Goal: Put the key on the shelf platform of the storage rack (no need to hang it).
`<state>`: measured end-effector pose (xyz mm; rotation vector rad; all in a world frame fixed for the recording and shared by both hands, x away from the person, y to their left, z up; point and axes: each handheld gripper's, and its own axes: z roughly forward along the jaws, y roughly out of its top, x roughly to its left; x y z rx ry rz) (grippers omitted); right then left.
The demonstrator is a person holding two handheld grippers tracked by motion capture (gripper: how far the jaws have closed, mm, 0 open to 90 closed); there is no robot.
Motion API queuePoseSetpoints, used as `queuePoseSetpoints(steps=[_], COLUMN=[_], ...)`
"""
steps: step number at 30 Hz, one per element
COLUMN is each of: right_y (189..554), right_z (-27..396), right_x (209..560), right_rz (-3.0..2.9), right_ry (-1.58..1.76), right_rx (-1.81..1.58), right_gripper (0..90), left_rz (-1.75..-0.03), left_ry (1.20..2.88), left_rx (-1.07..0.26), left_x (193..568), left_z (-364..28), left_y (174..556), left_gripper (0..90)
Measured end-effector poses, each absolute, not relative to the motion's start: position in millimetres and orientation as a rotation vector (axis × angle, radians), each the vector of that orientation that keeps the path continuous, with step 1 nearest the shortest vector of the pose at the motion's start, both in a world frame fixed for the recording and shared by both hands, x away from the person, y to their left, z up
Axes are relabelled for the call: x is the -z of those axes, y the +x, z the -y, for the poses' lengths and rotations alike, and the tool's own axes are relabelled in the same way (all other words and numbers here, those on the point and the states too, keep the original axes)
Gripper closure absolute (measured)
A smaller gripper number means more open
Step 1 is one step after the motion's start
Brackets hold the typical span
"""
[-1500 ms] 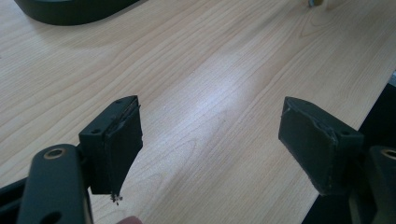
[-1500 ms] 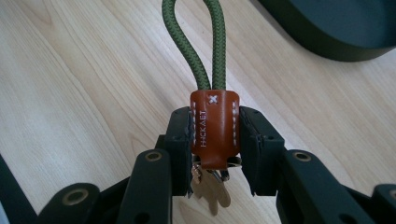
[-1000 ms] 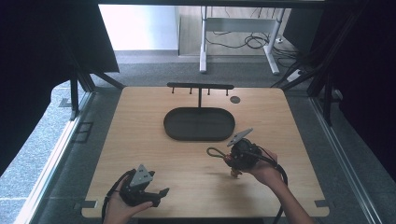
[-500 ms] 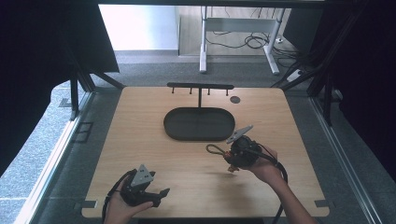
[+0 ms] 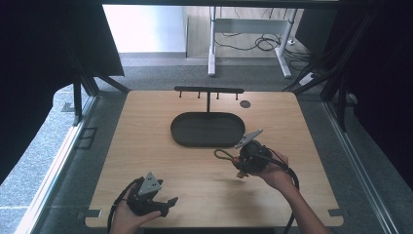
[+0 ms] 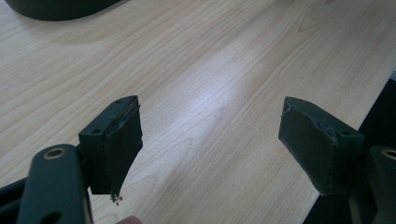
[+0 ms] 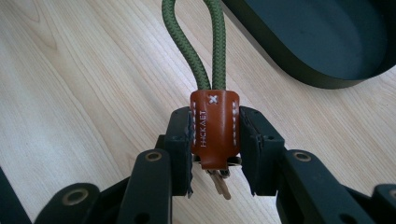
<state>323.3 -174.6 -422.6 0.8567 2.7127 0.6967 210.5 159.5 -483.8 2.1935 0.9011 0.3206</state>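
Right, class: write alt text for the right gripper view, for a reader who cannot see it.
The right claw is shut on the brown leather tab of a key fob, its green cord loop stretching away above a pale wooden table. Keys hang beneath the tab, and a dark oval tray lies at upper right.

A key fob (image 7: pixel 215 128) of tan-brown leather with white stitching and a white cross, on an olive-green braided cord loop (image 7: pixel 198 44). Black gripper fingers (image 7: pixel 180 140) flank it. At two o'clock, a matte black oval tray (image 7: pixel 327 42) on a pale wood-grain table (image 7: pixel 70 93).
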Motion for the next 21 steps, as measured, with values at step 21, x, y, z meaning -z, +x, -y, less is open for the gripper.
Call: queuePoseSetpoints(steps=[21], right_y=[326.3], right_z=[169.5], right_x=[421.3], right_rz=[-2.712], right_ry=[0.843], right_rx=[-0.696], right_gripper=[66.7], left_rz=[-0.883], left_ry=[2.215], left_rx=[-0.31], left_x=[486.5], left_z=[-153.7], left_y=[210.4], left_gripper=[21.9])
